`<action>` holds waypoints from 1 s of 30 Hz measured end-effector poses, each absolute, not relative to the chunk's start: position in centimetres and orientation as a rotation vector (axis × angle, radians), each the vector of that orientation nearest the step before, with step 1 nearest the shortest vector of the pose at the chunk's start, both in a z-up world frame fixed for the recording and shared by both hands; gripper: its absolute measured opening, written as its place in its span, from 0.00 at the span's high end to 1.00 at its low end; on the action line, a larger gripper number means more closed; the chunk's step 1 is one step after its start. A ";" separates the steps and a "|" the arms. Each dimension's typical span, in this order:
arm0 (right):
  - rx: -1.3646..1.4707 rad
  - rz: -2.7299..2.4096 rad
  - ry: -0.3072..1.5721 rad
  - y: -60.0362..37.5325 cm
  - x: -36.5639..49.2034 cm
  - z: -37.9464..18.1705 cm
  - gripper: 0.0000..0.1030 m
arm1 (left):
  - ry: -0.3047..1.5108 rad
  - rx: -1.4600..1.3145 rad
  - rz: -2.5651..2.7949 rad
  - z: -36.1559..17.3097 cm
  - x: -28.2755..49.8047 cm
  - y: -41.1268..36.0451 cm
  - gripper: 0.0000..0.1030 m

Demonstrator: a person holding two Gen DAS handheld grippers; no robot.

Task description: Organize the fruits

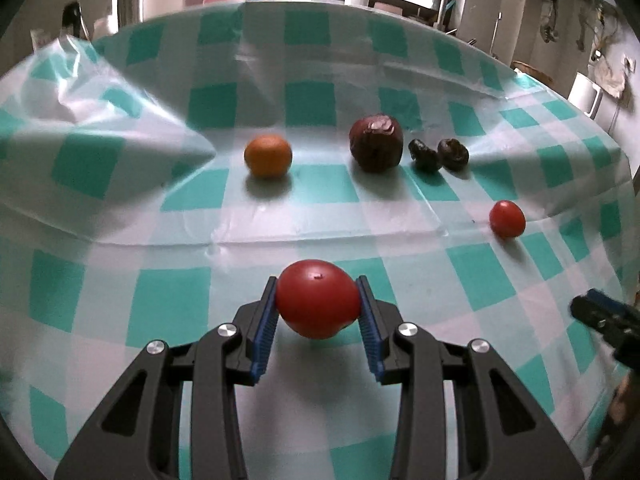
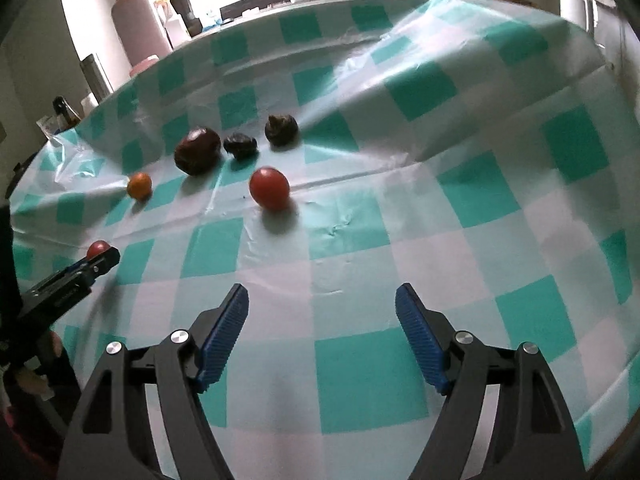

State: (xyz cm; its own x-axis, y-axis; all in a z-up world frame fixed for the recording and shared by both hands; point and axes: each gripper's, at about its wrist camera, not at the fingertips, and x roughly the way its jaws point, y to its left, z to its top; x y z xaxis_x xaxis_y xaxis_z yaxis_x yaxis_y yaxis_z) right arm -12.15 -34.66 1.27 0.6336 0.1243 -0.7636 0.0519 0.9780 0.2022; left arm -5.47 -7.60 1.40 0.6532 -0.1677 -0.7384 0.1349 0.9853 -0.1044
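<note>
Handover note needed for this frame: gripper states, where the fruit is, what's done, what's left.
Left gripper: shut on a red tomato.
Right gripper: open, nothing between its fingers.
On the checked tablecloth: orange, dark red fruit and two small dark fruits in a back row; second tomato lies loose in front.
Left: place the held tomato, then the loose one.

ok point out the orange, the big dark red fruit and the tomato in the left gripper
orange (image 1: 268,155), left wrist view, middle of its front
big dark red fruit (image 1: 376,143), left wrist view, centre of its body
tomato (image 1: 318,298), left wrist view, middle, between the left gripper's pads
</note>
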 end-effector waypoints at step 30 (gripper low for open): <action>0.075 0.090 0.890 -29.8 -1.5 0.6 0.55 | 0.887 -0.218 -0.085 1.5 -1.1 -1.1 0.10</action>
